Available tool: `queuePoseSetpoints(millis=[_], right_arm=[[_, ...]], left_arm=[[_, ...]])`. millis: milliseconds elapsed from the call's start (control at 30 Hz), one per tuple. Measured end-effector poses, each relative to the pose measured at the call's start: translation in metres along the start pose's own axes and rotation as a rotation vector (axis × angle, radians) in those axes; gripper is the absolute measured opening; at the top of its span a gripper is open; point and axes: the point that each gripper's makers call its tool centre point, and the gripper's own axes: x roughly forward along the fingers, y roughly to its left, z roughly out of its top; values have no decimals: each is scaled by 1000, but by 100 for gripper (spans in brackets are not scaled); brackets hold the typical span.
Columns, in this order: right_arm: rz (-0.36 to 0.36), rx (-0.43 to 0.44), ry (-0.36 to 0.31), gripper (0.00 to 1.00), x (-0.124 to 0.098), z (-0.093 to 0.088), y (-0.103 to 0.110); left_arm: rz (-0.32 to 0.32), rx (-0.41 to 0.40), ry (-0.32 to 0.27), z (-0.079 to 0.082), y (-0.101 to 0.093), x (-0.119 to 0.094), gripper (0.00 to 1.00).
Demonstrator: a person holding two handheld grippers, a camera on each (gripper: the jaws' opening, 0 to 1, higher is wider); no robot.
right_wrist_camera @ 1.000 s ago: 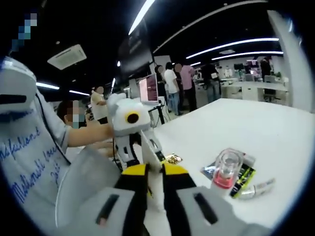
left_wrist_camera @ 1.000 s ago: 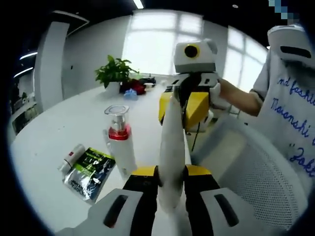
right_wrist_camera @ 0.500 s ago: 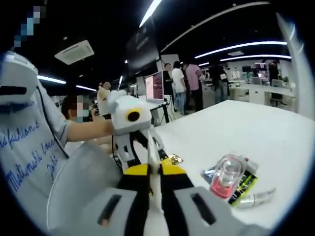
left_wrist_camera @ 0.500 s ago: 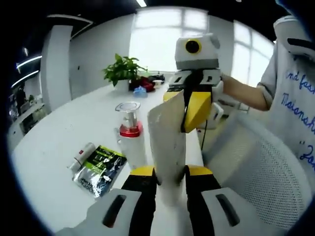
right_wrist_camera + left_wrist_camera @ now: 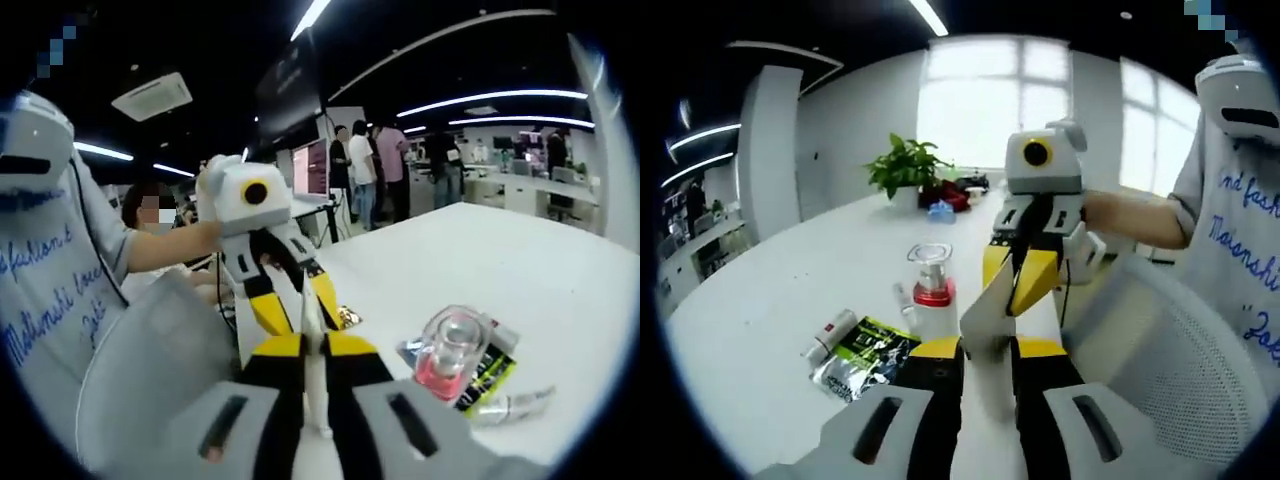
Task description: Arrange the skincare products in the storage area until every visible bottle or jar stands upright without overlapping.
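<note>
item: white tube [image 5: 992, 310], held off the bench [image 5: 770, 320], pinched at opposite ends by left tongs [image 5: 987, 352] and right tongs [image 5: 313, 352], long axis running tongs to tongs. pump bottle [image 5: 933, 298] upright near the bench's near edge, just left of the left tongs; dark sachet [image 5: 862, 355] and small tube [image 5: 830, 334] lying flat beside it.

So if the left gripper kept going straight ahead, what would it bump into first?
Probably the right gripper. It sits straight ahead, and both are shut on the same white tube, so hardly any gap is left. The pump bottle stands off to one side, likely out of the way, though depth is hard to judge.
</note>
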Motion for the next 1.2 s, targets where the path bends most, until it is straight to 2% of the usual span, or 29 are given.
queuePoseSetpoints(millis=[233, 367, 633, 800, 967, 1200], right_arm=[[19, -5, 5, 8, -3, -1, -1], [6, -20, 15, 9, -6, -2, -3], [3, -16, 16, 8, -9, -4, -5], [11, -17, 18, 8, -9, -4, -4], [11, -8, 15, 9, -10, -4, -5], [0, -36, 35, 11, -9, -3, -7]], left_arm=[[-9, 10, -12, 2, -3, 2, 11], [-13, 24, -18, 4, -4, 5, 10], [-45, -32, -59, -1, -1, 11, 10], [-58, -19, -22, -9, 0, 16, 12], [-64, -18, -10, -15, -1, 21, 12], [-53, 71, 32, -16, -1, 22, 11]])
